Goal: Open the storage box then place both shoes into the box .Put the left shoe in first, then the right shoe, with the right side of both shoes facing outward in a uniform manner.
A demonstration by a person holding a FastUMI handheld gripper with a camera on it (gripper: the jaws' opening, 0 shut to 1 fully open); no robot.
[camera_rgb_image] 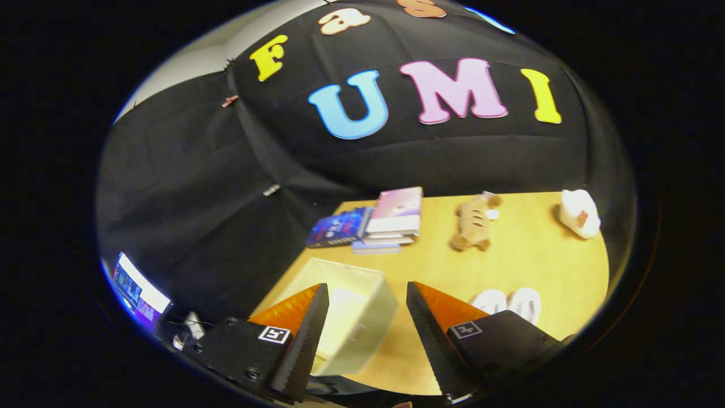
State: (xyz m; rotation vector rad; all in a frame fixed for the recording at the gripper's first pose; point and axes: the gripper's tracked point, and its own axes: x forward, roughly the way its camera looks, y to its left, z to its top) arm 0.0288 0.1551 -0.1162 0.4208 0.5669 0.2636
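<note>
Here, the storage box (pixel 354 314) sits on the wooden table (pixel 527 255) between the spread fingers of the empty gripper (pixel 367 340), books (pixel 371 224) beyond it; farther right lie a plush toy (pixel 473 222), two white shoes (pixel 510 303) and a white object (pixel 579 212).

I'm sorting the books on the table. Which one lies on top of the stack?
The pale pink-covered book tops the stack, beyond the open gripper. The dark blue book lies beside it, lower.
</note>
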